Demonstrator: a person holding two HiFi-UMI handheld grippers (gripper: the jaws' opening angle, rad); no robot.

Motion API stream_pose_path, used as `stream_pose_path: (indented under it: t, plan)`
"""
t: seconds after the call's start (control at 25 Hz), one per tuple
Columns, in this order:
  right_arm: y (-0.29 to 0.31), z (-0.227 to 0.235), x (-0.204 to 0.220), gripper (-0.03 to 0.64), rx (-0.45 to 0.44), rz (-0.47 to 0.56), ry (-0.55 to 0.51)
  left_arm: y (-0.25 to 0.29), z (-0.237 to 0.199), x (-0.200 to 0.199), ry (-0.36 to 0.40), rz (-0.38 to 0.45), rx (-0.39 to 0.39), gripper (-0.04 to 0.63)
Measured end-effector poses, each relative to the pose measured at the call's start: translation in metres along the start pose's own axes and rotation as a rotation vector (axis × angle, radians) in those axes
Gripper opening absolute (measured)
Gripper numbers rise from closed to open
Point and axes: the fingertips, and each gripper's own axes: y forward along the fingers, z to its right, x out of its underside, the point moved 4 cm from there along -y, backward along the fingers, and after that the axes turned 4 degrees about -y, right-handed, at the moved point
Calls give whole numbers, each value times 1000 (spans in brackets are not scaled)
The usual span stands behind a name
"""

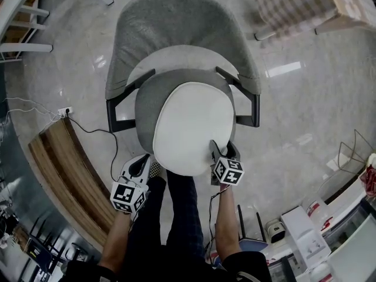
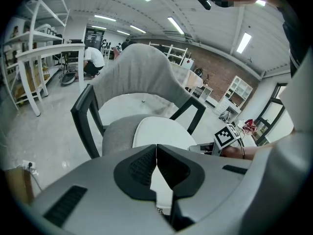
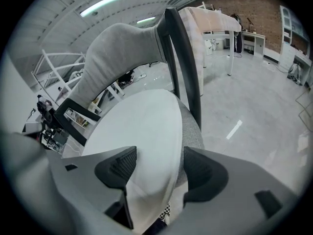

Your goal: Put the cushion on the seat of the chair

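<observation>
A white oval cushion (image 1: 191,125) lies on the grey seat (image 1: 145,101) of a chair with a curved grey backrest (image 1: 176,22) and black arms. My left gripper (image 1: 144,162) is at the cushion's front left edge. In the left gripper view its tips (image 2: 156,156) meet, with a strip of the white cushion (image 2: 161,131) pinched behind them. My right gripper (image 1: 222,150) is at the front right edge. In the right gripper view (image 3: 159,166) it stands open, the cushion's edge (image 3: 142,131) running between the jaws without either pad pressing on it.
The person's dark legs (image 1: 170,216) stand right before the chair. A wooden bench (image 1: 56,163) and a power strip with cable (image 1: 64,111) lie to the left. A table with checked cloth (image 1: 288,4) is behind right. Boxes and a wire rack (image 1: 352,157) crowd the lower right.
</observation>
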Motion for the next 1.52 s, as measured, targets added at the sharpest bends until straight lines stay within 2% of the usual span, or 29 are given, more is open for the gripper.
stream_pose_path:
  t: [0.44,1.0,1.2,1.36,1.52]
  plan:
    - [-30,4,-1,287,-3,16,41,-17,11,-10,34,22,18,20]
    - [-108,-34,-41,279,-40,110,-61,-67,40,-54,113,120,47,20]
    - [-141,-56,-54,218,-37,156,-94,-91,48,-70,149,151,61,20]
    - [-163,-74,-59,196,-35,189,-105,-108,53,-81,179,175,80,20]
    - [-190,-95,-69,139,-33,240,-133,-128,60,-94,209,204,96,20]
